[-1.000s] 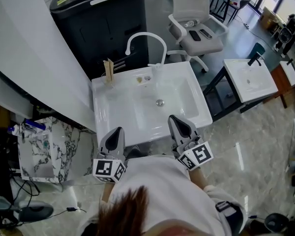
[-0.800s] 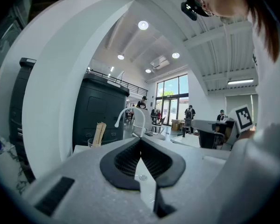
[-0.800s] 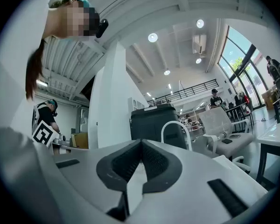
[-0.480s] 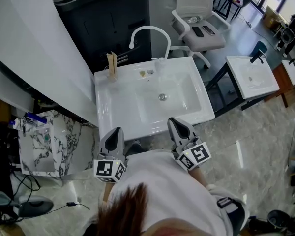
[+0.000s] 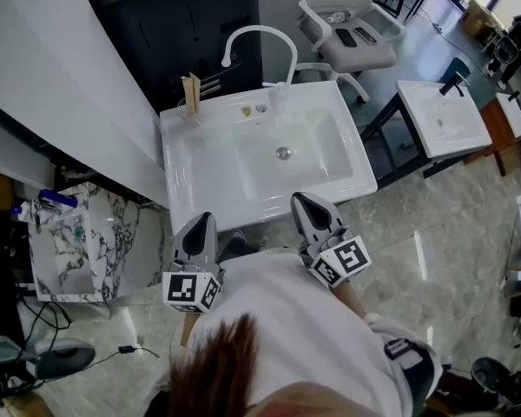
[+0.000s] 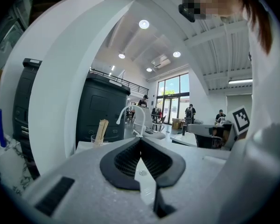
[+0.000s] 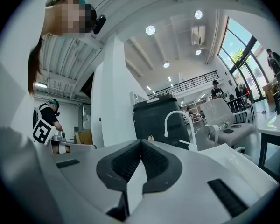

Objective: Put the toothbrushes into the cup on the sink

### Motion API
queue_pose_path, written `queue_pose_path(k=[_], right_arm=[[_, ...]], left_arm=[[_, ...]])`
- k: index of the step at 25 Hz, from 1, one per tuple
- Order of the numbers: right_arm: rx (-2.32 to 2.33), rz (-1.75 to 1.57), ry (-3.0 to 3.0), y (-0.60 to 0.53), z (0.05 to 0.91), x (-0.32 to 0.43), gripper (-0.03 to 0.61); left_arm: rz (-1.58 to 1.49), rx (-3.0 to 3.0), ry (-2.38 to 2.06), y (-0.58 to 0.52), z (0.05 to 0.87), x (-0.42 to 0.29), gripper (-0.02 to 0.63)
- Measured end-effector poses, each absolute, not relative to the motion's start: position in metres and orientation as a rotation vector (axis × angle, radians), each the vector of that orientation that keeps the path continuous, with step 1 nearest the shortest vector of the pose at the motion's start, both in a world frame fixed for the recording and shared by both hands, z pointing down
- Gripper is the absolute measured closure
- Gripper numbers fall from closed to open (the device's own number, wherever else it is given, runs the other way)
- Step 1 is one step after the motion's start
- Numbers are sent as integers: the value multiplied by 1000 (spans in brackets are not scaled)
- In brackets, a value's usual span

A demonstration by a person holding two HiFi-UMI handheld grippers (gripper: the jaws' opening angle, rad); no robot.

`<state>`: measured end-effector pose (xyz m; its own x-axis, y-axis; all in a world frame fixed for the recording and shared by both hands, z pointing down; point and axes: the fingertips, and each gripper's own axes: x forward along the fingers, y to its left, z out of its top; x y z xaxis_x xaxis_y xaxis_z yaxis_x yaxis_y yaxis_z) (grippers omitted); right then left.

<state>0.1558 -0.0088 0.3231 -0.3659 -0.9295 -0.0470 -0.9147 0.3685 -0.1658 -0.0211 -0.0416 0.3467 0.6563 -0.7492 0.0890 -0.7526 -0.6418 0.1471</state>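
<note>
Toothbrushes (image 5: 191, 89), pale wooden sticks, stand in the clear cup (image 5: 189, 113) at the back left corner of the smooth white sink (image 5: 200, 181) in the head view. The left gripper (image 5: 203, 220) and right gripper (image 5: 301, 198) have pulled back to its front edge. Left gripper view: jaws closed, holding nothing. Right gripper view: the same.

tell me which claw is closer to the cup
Left. The left claw is at the front edge of the sink, in line with the back-corner cup; the right claw is off to the right.
</note>
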Motion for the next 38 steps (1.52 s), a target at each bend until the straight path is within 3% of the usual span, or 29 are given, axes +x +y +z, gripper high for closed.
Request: queue_pose_path(k=[24, 38], right_arm=[[-1875, -109, 2481, -25, 317, 222, 566], [-1893, -146, 2451, -24, 323, 225, 565]], left_arm=[[33, 2671, -1302, -58, 341, -24, 598], [52, 2671, -1282, -65, 344, -20, 598]])
